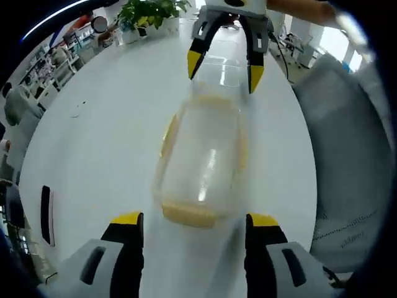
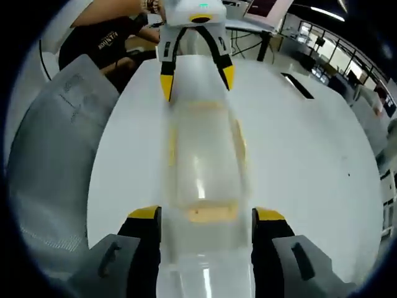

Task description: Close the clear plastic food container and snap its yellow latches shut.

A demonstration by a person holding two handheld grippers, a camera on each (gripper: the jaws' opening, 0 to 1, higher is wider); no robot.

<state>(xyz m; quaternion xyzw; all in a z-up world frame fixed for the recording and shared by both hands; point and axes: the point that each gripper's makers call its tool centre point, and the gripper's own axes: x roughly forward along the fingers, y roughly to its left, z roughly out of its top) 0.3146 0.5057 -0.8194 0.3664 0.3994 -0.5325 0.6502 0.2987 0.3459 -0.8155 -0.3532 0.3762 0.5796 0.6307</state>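
White table (image 1: 111,124) | clear container (image 1: 201,158) centred | plant (image 1: 149,12) beyond

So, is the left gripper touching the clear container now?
Apart. In the left gripper view, the left gripper is open, and white table shows between each yellow fingertip and the clear container.

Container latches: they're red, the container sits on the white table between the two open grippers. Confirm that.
Not quite. The latches on the clear container are yellow, not red, as the left gripper view shows. The rest stands: it sits on the white table, between the open left gripper and the open right gripper.
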